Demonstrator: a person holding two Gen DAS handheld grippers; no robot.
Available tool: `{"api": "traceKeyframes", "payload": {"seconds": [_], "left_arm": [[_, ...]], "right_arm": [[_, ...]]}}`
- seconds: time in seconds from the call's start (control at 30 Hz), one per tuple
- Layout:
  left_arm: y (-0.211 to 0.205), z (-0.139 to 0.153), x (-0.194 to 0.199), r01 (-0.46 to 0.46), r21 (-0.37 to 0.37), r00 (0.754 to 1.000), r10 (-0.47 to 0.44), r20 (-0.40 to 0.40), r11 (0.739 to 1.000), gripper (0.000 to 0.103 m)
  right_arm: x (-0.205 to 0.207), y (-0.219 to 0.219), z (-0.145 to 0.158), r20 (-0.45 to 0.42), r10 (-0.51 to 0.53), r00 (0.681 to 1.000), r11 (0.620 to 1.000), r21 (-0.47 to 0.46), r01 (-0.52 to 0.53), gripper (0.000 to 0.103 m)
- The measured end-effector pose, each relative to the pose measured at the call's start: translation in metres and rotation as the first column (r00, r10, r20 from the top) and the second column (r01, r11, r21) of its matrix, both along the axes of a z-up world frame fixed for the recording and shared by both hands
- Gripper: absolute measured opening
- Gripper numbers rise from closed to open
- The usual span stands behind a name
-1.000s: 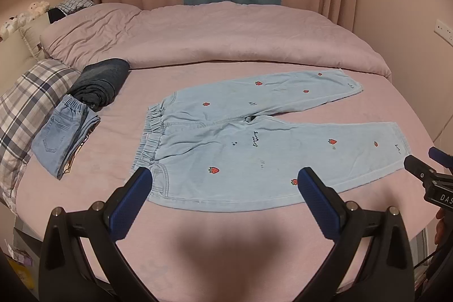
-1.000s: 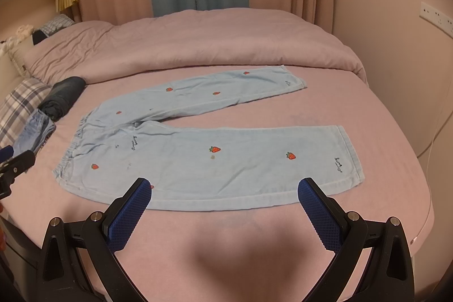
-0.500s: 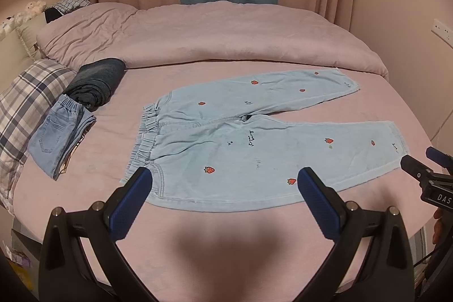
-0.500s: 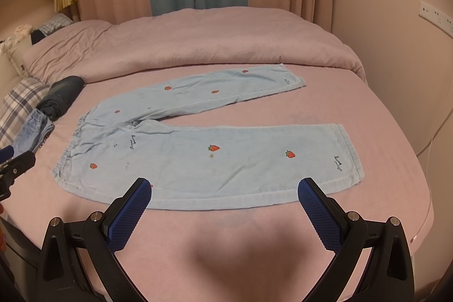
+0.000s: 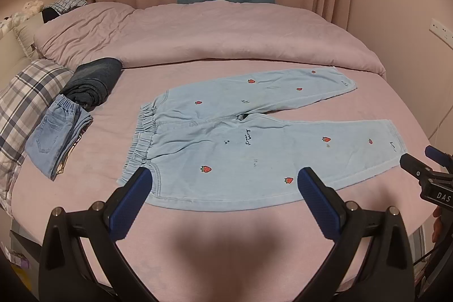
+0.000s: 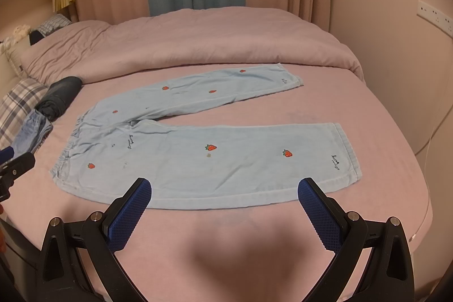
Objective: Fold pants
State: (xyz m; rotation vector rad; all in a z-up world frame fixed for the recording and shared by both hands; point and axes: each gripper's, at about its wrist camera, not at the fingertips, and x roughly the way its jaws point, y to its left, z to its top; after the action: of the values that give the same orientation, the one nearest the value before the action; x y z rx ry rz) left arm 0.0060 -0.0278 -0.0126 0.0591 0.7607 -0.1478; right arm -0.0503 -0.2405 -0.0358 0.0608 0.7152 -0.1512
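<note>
Pants (image 5: 254, 143) lie flat beyond each wide-open, empty hand-held gripper (image 5: 223, 188) (image 6: 223, 190).

Each gripper is built from a black plastic frame with two arms that spread outward in a V. On the left gripper (image 5: 223, 183), the fingers (image 5: 128, 205) are faced with blue pads bearing a fine diamond grid, and round silver screws are set into the black arms behind them. The same black frame, blue cross-hatched pads (image 6: 320, 214) and silver screw heads are seen on the right gripper (image 6: 223, 186). White letters "DAS" are printed on the side of the right gripper's black body where it is seen from the left wrist.
</note>
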Motion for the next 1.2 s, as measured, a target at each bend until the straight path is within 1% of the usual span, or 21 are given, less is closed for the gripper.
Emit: {"api": "traceKeyframes", "payload": {"seconds": [0.17, 0.7, 1.2], "left_arm": [[-0.0028, -0.0007, -0.0013, 0.005, 0.011, 1.0, -0.005, 0.004, 1.0, 0.103], [-0.0022, -0.0001, -0.001, 0.006, 0.014, 1.0, -0.006, -0.003, 1.0, 0.103], [-0.0005, -0.0037, 0.0005, 0.006, 0.004, 1.0, -0.006, -0.009, 1.0, 0.103]], "right_arm": [[0.0001, -0.0005, 0.0002, 0.002, 0.0, 1.0, 1.0, 0.0, 0.0, 0.103], [0.0002, -0.0007, 0.0022, 0.003, 0.008, 1.0, 1.0, 0.0, -0.008, 0.103], [0.0015, 0.0003, 0.0016, 0.0, 0.012, 1.0, 1.0, -0.001, -0.012, 0.103]]}}
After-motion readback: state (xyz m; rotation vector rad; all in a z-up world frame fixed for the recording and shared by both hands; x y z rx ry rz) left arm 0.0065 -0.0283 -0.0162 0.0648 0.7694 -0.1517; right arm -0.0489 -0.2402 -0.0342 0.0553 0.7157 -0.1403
